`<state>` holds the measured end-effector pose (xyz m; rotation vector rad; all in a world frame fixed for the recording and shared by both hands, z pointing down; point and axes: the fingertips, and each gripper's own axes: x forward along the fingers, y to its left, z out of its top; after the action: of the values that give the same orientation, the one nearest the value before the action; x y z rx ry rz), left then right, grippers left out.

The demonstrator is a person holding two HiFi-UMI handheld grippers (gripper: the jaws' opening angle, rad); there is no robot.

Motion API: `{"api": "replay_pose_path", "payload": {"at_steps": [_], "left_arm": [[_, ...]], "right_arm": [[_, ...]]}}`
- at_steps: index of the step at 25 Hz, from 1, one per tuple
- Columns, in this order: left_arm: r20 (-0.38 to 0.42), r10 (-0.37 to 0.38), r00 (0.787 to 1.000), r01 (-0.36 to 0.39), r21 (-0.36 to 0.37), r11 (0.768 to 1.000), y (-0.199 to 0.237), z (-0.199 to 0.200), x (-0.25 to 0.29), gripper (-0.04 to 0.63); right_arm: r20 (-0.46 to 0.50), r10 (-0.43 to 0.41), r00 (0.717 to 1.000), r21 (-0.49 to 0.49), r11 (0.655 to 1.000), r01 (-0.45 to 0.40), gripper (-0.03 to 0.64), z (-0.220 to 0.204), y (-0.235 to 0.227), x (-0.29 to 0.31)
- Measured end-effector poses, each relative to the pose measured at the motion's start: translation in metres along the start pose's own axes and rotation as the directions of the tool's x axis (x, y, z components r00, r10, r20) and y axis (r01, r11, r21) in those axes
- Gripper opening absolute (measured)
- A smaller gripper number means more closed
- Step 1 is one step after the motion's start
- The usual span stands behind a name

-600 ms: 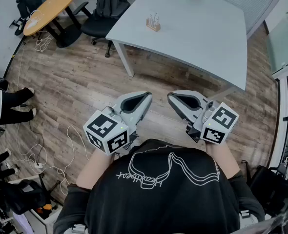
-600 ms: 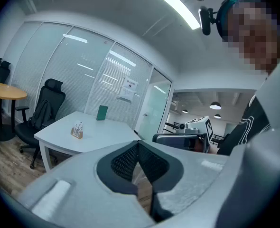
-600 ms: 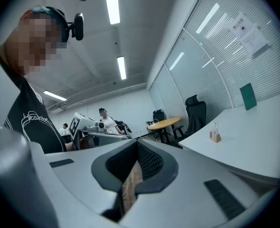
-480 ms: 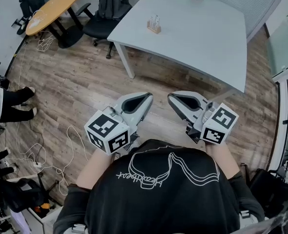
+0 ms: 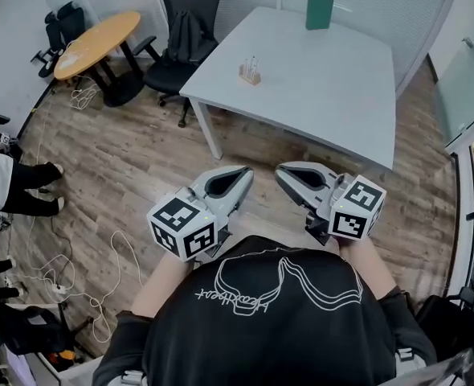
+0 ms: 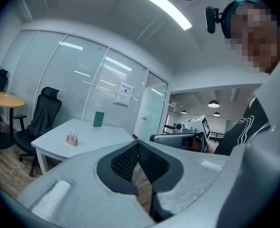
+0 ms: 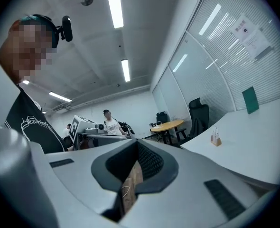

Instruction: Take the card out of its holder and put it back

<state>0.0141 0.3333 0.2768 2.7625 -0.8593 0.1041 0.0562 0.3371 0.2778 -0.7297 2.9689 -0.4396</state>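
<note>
Left tongs [image 5: 243, 172] and right tongs [image 5: 283, 170] are both closed, empty and level at the chest; start posture, I judge. Card holder [image 5: 251, 72] stands near the table's [image 5: 333, 95] left edge, well apart from both.

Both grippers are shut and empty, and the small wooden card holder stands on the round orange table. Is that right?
Not quite. The small wooden card holder stands on the white rectangular table, not the round orange table, as the head view shows. The left gripper and right gripper are indeed shut and empty.
</note>
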Motion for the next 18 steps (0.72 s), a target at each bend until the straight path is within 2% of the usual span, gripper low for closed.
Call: {"api": "replay_pose_path", "payload": {"at_steps": [4, 9, 13, 18], "left_arm": [[0.009, -0.011, 1.0, 0.01, 0.01, 1.0, -0.012, 0.0, 0.002, 0.012], [0.011, -0.015, 1.0, 0.015, -0.002, 1.0, -0.018, 0.002, 0.006, 0.012], [-0.005, -0.003, 1.0, 0.003, -0.02, 1.0, -0.009, -0.007, 0.009, 0.012], [0.006, 0.007, 1.0, -0.006, -0.052, 0.999, 0.012, -0.008, 0.012, 0.012]], "right_arm": [[0.0, 0.01, 1.0, -0.016, 1.0, -0.01, 0.009, 0.003, 0.007, -0.011], [0.024, 0.008, 1.0, 0.027, 1.0, -0.008, 0.009, 0.004, 0.004, -0.022], [0.025, 0.012, 1.0, 0.089, 0.996, -0.015, 0.009, -0.008, -0.008, -0.017], [0.019, 0.018, 1.0, 0.111, 0.994, -0.021, 0.009, -0.011, -0.022, -0.003]]}}
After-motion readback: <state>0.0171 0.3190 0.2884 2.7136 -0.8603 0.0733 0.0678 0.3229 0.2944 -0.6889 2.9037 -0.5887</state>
